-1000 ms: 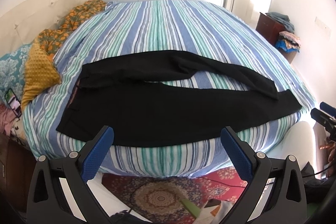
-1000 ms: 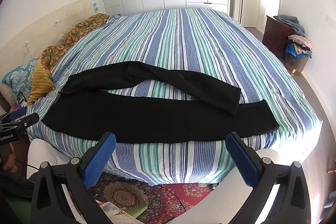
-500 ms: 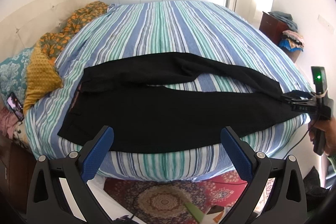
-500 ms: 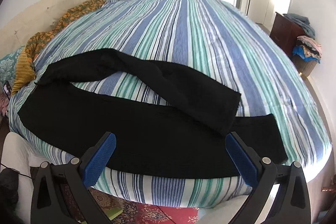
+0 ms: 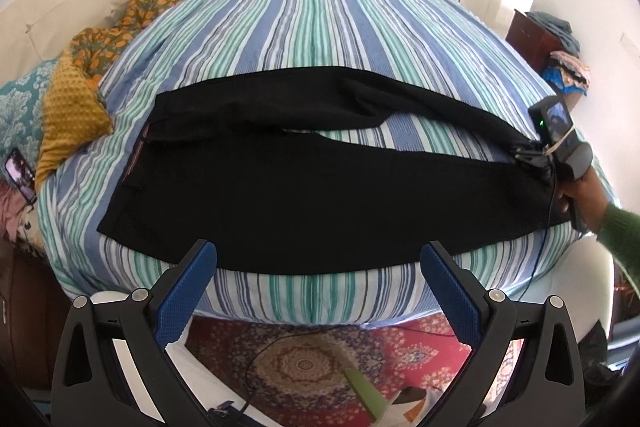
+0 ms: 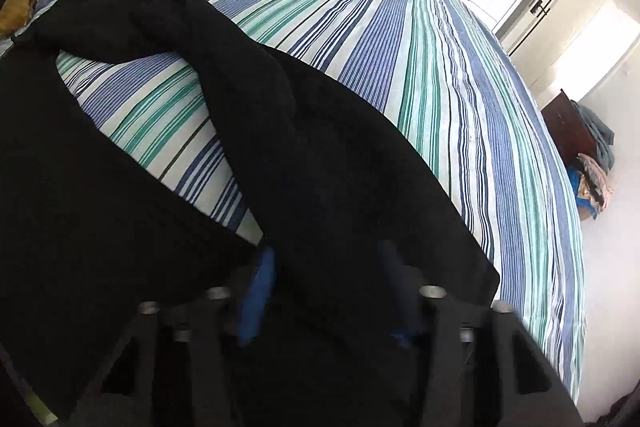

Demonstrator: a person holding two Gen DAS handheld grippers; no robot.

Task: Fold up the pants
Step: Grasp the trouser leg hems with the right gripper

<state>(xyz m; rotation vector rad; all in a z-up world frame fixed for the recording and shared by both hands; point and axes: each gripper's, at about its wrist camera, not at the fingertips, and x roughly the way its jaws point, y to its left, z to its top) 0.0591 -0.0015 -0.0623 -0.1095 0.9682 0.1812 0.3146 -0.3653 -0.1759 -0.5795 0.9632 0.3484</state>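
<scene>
Black pants (image 5: 320,183) spread flat across the near part of a striped bed (image 5: 320,27), waistband at the left, legs running right; far leg bent and splayed away from the near one, a wedge of sheet showing between them. Soft, limp, light cloth by the look of it: sure to drape and sag from any single hold, likely to drag on the cover rather than slide clean. Best taken at firm edges, hem and waistband, so that a whole leg follows the pull.

Right gripper (image 6: 326,287) down at the far leg's hem, at the right end of the bed, seen also from the left wrist view, carried by a hand in a green sleeve (image 5: 624,239). Fingers (image 6: 260,283) closing, black cloth between them; blue pads half buried in fabric, though whether they already pinch cannot be told for certain.

Left gripper (image 5: 318,287) hovering off the near edge of the bed, over a patterned rug (image 5: 304,367), blue fingers (image 5: 188,291) spread wide, empty, touching nothing, well short of the waistband.

Probable step in hand: taking the far leg's hem to lay it over the near leg.
</scene>
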